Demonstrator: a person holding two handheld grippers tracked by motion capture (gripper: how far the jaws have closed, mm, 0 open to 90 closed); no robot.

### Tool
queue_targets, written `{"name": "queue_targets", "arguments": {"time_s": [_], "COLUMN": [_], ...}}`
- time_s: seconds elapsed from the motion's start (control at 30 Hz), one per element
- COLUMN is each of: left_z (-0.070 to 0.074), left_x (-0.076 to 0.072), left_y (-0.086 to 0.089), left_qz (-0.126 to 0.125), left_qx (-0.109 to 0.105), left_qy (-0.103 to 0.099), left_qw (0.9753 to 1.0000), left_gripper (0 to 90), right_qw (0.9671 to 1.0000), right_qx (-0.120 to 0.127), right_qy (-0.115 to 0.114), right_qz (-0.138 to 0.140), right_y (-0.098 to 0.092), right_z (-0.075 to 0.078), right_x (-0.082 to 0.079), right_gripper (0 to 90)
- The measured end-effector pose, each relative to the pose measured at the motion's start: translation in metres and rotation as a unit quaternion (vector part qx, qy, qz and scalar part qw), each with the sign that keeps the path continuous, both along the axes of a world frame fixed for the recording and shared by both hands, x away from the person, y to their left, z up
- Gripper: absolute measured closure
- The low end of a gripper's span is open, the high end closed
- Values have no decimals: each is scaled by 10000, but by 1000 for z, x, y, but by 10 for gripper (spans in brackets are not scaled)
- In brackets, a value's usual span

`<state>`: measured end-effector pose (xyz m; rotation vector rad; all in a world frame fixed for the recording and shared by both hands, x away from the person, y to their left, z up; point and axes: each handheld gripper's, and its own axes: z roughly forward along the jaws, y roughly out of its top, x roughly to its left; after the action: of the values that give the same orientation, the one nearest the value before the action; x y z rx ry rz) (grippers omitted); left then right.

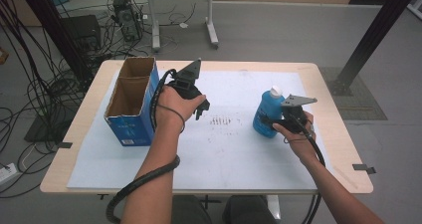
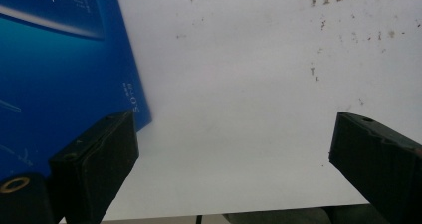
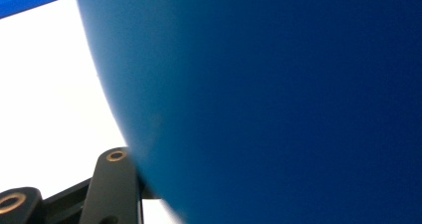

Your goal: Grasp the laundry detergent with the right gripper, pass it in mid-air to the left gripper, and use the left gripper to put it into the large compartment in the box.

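White matte table sheet, rounded glossy blue bottle, open cardboard box.

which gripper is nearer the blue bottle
Right. The right gripper is at the blue bottle, apparently gripping it; the left gripper hangs open beside the cardboard box, well away.

high view: above, looking down over the white mat. left gripper view: low, near mat and blue box. right gripper view: pressed against blue bottle.
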<state>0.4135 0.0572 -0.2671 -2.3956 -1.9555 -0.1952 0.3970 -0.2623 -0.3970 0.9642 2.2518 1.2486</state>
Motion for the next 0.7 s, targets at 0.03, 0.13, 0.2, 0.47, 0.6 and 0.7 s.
{"name": "queue_targets", "arguments": {"time_s": [0.03,0.13,0.2,0.47,0.6,0.7], "left_z": [0,0,0,1,3,4], "left_x": [0,0,0,0,0,0], "left_y": [0,1,1,3,3,3], "left_qz": [-5,21,16,27,23,22], "left_qx": [5,6,4,-1,-5,-3], "left_qy": [7,-2,11,-15,-30,-40], "left_qw": [10000,10000,10000,10000,10000,10000], "left_gripper": [57,57,57,57,57,57], "right_qw": [10000,10000,10000,10000,10000,10000], "right_qx": [0,2,0,23,19,21], "right_qy": [0,1,-1,25,43,47], "right_qz": [0,-4,-7,-40,-32,-38], "right_y": [0,0,0,-1,-1,-1], "right_z": [0,0,0,1,1,1], "right_x": [0,0,0,0,0,0], "right_gripper": [415,417,420,441,446,447]}}
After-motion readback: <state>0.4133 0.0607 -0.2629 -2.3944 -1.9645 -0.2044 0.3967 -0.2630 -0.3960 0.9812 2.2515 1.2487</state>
